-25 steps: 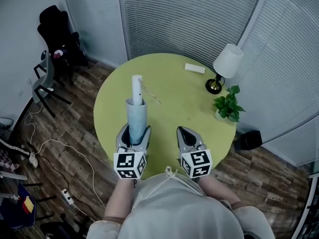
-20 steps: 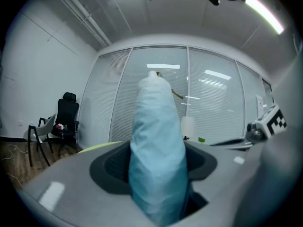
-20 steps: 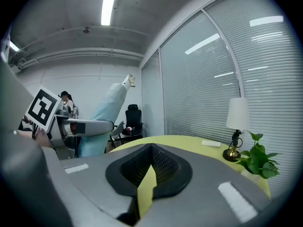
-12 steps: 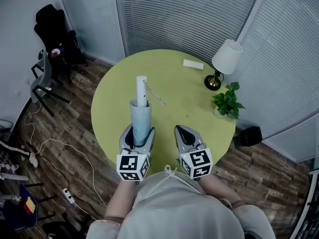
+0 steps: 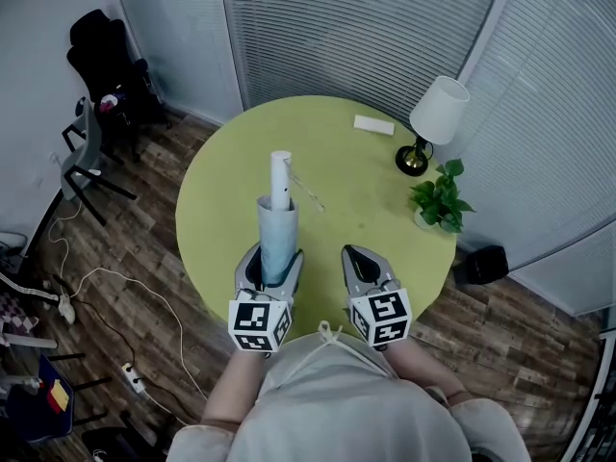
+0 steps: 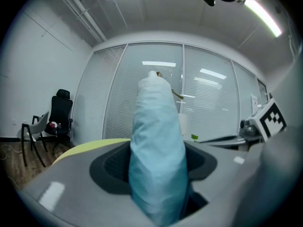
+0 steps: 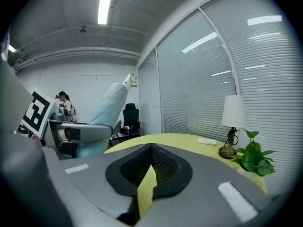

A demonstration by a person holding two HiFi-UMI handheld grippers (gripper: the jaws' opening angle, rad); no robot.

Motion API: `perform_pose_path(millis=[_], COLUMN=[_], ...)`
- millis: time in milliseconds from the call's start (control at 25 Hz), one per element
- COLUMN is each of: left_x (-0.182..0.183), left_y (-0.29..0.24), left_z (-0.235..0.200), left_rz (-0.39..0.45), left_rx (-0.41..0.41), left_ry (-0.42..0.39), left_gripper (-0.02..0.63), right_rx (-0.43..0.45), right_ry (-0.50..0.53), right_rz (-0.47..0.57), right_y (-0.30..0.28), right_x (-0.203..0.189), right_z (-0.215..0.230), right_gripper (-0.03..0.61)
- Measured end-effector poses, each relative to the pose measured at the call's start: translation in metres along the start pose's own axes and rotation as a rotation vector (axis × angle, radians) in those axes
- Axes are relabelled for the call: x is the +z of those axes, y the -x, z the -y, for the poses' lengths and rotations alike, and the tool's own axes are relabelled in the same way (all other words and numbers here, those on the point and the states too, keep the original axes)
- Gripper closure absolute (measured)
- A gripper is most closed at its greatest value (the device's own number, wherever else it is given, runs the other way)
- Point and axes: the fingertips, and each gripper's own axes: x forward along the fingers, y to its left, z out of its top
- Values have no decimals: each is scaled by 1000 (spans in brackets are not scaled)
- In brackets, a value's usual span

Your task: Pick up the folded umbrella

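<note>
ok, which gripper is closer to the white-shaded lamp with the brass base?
Right. The right gripper has the white-shaded brass-base lamp ahead and to its right. The left gripper, jaws shut on the light blue folded umbrella, sits further left, farther from it.

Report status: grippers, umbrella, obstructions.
Left gripper clamped on folded umbrella, held above table. Right gripper shut, empty. Nothing in the way. Lamp, plant well clear.

No readable text or labels.

Umbrella [image 5: 277,224] base apparently buried between jaws
</note>
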Motion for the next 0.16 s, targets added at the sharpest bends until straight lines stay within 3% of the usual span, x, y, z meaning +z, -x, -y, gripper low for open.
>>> perform_pose_path(millis=[160], left_x=[1], left_y=[-3], left_z=[3], left_rz=[-2], left_rx=[-4], left_ry=[-14], left_gripper=[318], right_rx=[-5], right_ry=[-4], right_rz=[-2], right_y=[-3], right_x=[0], right_z=[5], right_gripper=[580])
